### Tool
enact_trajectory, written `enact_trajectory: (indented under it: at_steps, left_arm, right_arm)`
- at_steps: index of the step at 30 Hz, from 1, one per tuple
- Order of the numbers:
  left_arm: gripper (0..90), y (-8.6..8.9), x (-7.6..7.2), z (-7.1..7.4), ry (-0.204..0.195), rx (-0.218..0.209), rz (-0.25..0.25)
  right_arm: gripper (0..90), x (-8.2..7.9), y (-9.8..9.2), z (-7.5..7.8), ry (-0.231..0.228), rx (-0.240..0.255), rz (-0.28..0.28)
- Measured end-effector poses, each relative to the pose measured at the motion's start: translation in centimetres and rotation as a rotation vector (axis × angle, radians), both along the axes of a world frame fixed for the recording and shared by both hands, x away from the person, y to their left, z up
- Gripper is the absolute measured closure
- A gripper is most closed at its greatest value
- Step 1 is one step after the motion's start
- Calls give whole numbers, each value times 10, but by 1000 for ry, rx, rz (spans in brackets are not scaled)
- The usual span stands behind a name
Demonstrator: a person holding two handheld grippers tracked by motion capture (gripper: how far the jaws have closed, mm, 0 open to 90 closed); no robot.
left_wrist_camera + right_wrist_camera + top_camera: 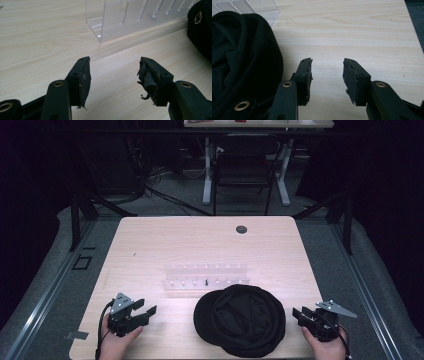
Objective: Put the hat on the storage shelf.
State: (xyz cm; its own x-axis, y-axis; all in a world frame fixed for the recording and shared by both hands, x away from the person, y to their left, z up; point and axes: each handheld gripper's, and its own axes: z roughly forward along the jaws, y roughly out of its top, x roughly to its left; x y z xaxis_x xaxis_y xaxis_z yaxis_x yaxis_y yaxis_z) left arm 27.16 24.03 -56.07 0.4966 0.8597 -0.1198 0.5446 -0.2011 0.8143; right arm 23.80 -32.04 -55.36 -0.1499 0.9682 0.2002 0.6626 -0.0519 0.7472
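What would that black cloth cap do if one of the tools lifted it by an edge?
The black cloth cap would probably sag and fold rather than hold its shape: its fabric already lies in soft creases. It looks light for its size, being thin cloth. It is unlikely to roll or slip, since it rests flat on the pale wooden table.

The cap (240, 320) at the near middle is plain black. The rack (205, 279) beyond it is clear. The desk (165, 240) is pale wood grain. Both tools, left (145, 312) and right (301, 316), are black.
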Motion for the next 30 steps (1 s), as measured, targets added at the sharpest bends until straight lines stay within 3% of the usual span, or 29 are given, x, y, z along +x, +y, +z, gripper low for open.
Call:
enact_trajectory:
  at_steps: [9,15,23,27,30]
  left_arm:
    - [427,0,1,1,3,7,-5]
    - [427,-1,0,1,-1,5,-11]
    - [427,-3,-2,1,-1,3,-6]
    - [427,-3,-4,2,-5,-2,-10]
    - [427,-3,-4,1,-4,-5,-13]
  right_arm:
    - [570,0,-1,-1,7,14,-1]
    - [574,-2,0,0,-14,17,4]
    - [550,-6,6,8,-35,-15,17]
    - [529,-3,8,14,24,9,41]
    - [526,-2,10,21,34,24,44]
